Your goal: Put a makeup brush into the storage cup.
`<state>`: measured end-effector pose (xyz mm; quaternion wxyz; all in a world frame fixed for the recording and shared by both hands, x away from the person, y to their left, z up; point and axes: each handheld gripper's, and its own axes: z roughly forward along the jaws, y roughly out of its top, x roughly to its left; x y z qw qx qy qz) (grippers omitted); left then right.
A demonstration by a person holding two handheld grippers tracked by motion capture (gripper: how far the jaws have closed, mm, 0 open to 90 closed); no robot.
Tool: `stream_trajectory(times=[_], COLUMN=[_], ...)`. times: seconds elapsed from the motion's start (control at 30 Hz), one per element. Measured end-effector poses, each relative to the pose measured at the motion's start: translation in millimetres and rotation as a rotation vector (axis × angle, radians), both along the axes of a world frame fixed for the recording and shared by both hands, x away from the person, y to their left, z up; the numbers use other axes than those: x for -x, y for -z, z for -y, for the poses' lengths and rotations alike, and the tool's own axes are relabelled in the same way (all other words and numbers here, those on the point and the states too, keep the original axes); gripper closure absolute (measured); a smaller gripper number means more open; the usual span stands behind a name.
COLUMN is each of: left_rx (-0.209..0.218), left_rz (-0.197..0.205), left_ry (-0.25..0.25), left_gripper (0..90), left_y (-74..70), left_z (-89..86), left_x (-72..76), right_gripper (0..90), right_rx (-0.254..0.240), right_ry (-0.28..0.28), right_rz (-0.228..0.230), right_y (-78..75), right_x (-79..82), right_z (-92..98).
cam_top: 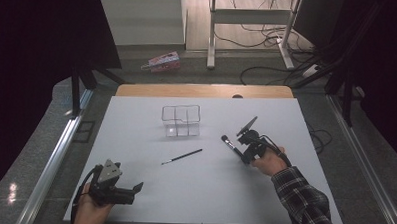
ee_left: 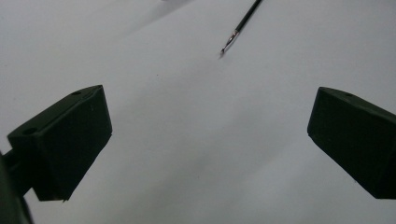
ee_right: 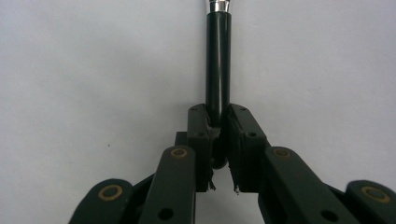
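A black makeup brush (cam_top: 229, 143) with a thick handle (ee_right: 217, 70) and a silver ferrule is clamped between the jaws of my right gripper (cam_top: 241, 152), right of the table's middle. In the right gripper view the gripper (ee_right: 217, 116) has both pads pressed against the handle's end, just above the white table. A thin black brush (cam_top: 182, 156) lies loose near the middle; its pointed tip (ee_left: 229, 43) is ahead of my left gripper (ee_left: 210, 135). That gripper (cam_top: 135, 189) rests at the front left, jaws wide apart with nothing between them.
A clear plastic organizer (cam_top: 181, 120) with several compartments stands on the white table (cam_top: 135, 135) behind the thin brush. A wooden strip (cam_top: 202, 90) runs along the far edge. Beyond it are desk legs, cables and a colourful box (cam_top: 161, 61) on the floor.
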<state>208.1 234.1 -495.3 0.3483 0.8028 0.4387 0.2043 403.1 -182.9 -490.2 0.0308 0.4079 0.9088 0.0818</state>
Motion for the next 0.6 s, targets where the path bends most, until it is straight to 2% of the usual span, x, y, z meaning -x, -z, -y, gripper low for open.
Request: stream_trajectory(times=[0.1,0.27,0.6], left_rx=[0.001,0.030,0.071], left_rz=[0.011,0.026,0.006], left_ry=[-0.001,-0.004,0.046], left_gripper=[0.3,0.7,1.2], left_y=[-0.4,-1.0,2.0], left_z=[-0.7,-5.0,-4.1], left_x=[0.2,0.0,-2.6], right_gripper=[79.6,79.7,79.6], right_rx=[-0.022,-0.059,-0.114], right_ry=[0.005,0.005,-0.005], right_rz=[0.020,0.050,0.132], right_y=[-2.3,-6.2,-14.8], right_x=[1.8,5.0,15.0], right_z=[4.3,9.4,18.3])
